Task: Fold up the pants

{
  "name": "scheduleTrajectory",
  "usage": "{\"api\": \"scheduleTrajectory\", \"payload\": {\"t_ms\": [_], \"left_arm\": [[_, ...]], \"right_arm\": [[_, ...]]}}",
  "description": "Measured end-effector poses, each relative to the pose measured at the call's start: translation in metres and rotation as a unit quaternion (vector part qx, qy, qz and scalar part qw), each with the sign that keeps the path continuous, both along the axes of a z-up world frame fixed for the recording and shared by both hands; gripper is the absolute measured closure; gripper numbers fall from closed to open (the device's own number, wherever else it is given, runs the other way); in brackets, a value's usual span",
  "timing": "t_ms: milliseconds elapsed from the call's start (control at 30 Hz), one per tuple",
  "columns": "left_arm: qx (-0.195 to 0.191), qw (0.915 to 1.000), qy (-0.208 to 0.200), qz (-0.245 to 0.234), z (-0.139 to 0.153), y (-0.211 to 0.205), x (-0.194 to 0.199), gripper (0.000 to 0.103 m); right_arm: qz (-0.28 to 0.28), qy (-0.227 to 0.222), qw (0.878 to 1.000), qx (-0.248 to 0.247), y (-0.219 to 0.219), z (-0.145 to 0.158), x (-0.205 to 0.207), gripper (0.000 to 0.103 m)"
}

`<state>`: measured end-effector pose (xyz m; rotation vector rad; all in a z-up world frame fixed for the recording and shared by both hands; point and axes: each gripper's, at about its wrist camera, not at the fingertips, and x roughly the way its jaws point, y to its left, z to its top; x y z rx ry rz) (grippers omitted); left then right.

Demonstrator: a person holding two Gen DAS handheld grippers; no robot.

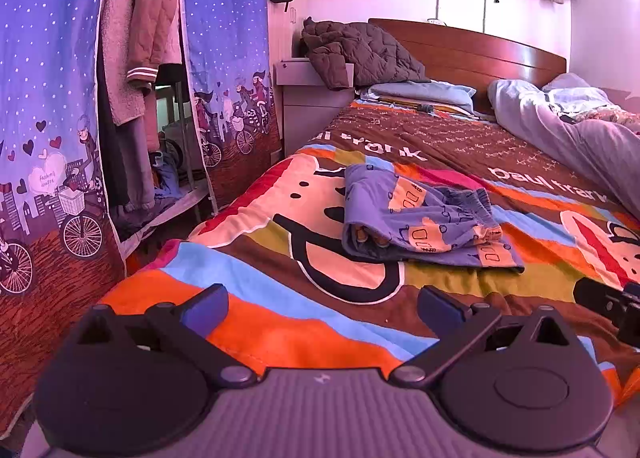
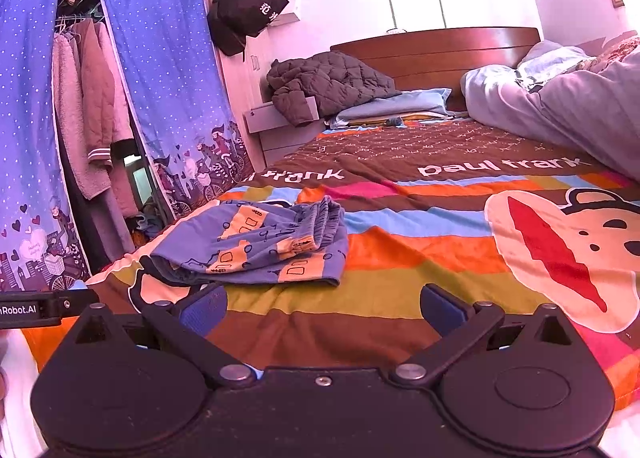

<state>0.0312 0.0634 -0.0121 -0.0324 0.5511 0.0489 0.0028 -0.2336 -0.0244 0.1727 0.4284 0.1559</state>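
**Over the bed's near edge: both tongs spread, pants lying folded**

At the near edge of the bed, the left tongs point(image 1: 323, 304) are held low over the striped bedspread point(image 1: 280, 322) with their blue-padded fingers spread wide apart and nothing between them. The right tongs point(image 2: 322, 304) are held the same way, fingers parted and empty, just beside the left pair; a black part of each tool is seen at the edge of the other's view.

Ahead of both tongs, the pants point(image 1: 424, 224) are found lying on the bedspread, apart from either tool. They are blue with peach patches and are gathered into a compact folded bundle, the elastic waistband point(image 2: 320, 218) bunched on top. From the right wrist view the bundle point(image 2: 256, 244) is seen towards the left, close to the bed's side edge.

Farther up the bed, a pale pillow point(image 1: 424, 92) and a rumpled grey quilt point(image 1: 580, 138) are seen before the wooden headboard point(image 1: 480, 48). A dark quilted jacket point(image 1: 356, 52) is draped over the nightstand point(image 1: 308, 98). To the left, a blue starred wardrobe curtain point(image 1: 48, 98) is parted, with coats point(image 1: 136, 30) hanging inside.
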Motion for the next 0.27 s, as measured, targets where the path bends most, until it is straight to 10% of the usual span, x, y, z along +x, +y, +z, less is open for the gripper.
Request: {"api": "scheduleTrajectory", "payload": {"t_ms": [267], "left_arm": [[0.009, 1.0000, 0.001, -0.002, -0.0001, -0.0025, -0.0003, 0.000]], "right_arm": [[0.002, 0.003, 1.000, -0.001, -0.0017, 0.0004, 0.0011, 0.001]]}}
